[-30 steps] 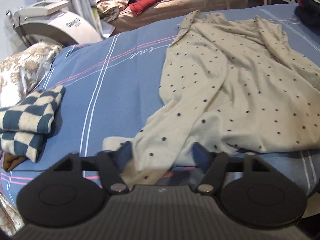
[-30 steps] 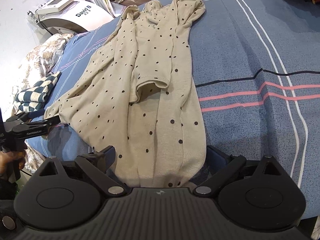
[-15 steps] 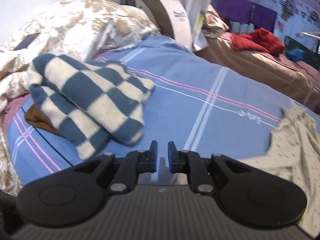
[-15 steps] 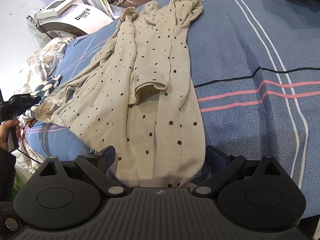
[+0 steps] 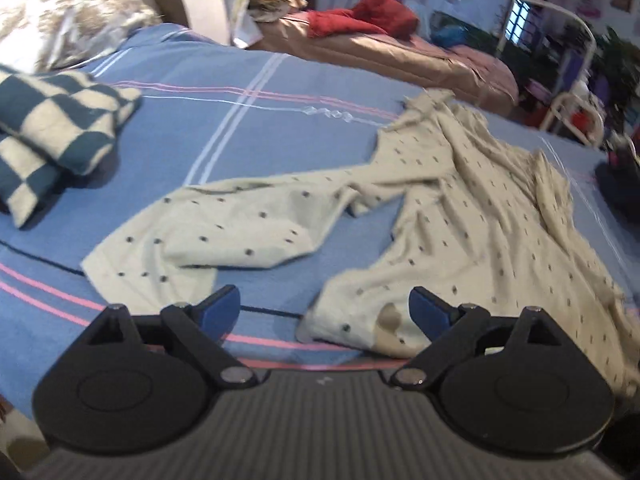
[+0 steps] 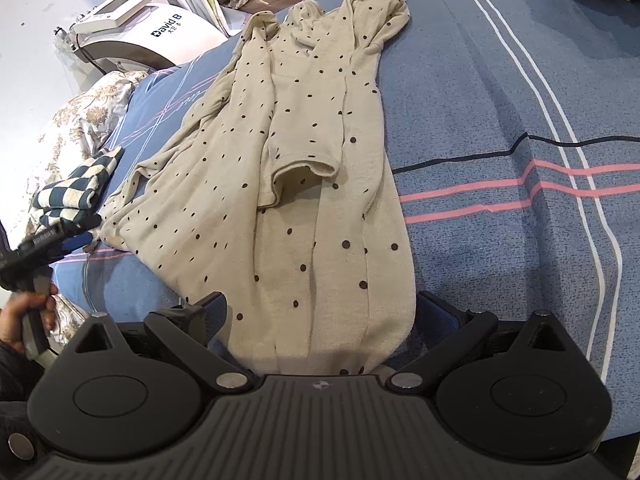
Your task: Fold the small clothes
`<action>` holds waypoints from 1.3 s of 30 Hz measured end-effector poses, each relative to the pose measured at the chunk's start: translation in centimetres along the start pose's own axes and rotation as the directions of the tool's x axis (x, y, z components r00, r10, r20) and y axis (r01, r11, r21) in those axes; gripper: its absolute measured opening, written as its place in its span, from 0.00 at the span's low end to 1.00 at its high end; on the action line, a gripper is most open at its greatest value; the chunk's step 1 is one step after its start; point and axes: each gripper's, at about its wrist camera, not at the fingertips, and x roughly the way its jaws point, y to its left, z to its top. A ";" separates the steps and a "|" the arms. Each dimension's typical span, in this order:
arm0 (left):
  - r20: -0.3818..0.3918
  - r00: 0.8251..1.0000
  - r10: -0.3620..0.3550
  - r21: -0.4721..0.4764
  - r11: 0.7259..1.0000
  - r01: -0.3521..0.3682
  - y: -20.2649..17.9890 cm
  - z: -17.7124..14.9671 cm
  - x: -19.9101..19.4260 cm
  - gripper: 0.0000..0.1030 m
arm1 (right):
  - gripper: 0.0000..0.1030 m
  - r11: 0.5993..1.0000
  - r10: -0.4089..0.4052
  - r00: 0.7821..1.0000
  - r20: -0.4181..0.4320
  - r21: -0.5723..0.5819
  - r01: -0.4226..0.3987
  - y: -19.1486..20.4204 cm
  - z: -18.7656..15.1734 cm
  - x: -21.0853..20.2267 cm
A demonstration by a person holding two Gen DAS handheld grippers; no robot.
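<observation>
A beige dress with dark dots point(image 6: 304, 184) lies lengthwise on the blue striped bedsheet point(image 6: 500, 92), one sleeve folded over its front. In the left wrist view its other sleeve point(image 5: 224, 228) stretches out flat to the left. My left gripper point(image 5: 325, 312) hovers at the near edge; its jaws are opening wide, with a hem corner point(image 5: 360, 328) lying loose between them, untouched by the pads. From the right wrist view this left gripper point(image 6: 60, 236) shows at the bed's left edge, in a hand point(image 6: 28, 316). My right gripper point(image 6: 324, 314) stands open, its fingers on either side of the dress's hem.
A folded blue-and-white checked cloth point(image 5: 52, 128) lies left of the dress. A floral quilt point(image 6: 80, 128) and a white machine point(image 6: 140, 28) stand beyond the bed's left side. Another bed with red clothes point(image 5: 360, 20) is behind. Dark clothes point(image 5: 620, 184) sit far right.
The left gripper let go of the dress edge, swung left toward the checked cloth with narrow jaws, then came back right and opened wide. The sleeve now lies stretched out left. The right gripper kept still.
</observation>
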 end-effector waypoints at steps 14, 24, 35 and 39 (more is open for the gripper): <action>-0.062 0.982 -0.181 -0.001 0.983 0.181 -2.3 0.0 -0.2 0.05 | 1.00 0.989 0.107 0.994 0.035 0.104 -0.110 -1.7 -0.7 -1.6; 0.262 0.851 -0.456 -0.198 0.837 0.509 -1.3 5.8 -6.7 0.05 | 0.14 0.972 0.234 0.970 -0.067 0.053 -0.231 -1.0 -1.1 -1.2; 0.068 0.945 -0.320 -0.211 0.921 0.327 -0.9 3.9 -4.4 0.45 | 0.20 0.946 0.276 0.960 -0.051 0.191 -0.262 -3.5 1.3 -5.2; -0.075 0.968 -0.240 -0.229 0.949 0.217 0.6 0.7 -1.7 0.45 | 0.30 0.984 0.097 0.968 -0.231 0.168 -0.059 -5.0 -1.4 -4.5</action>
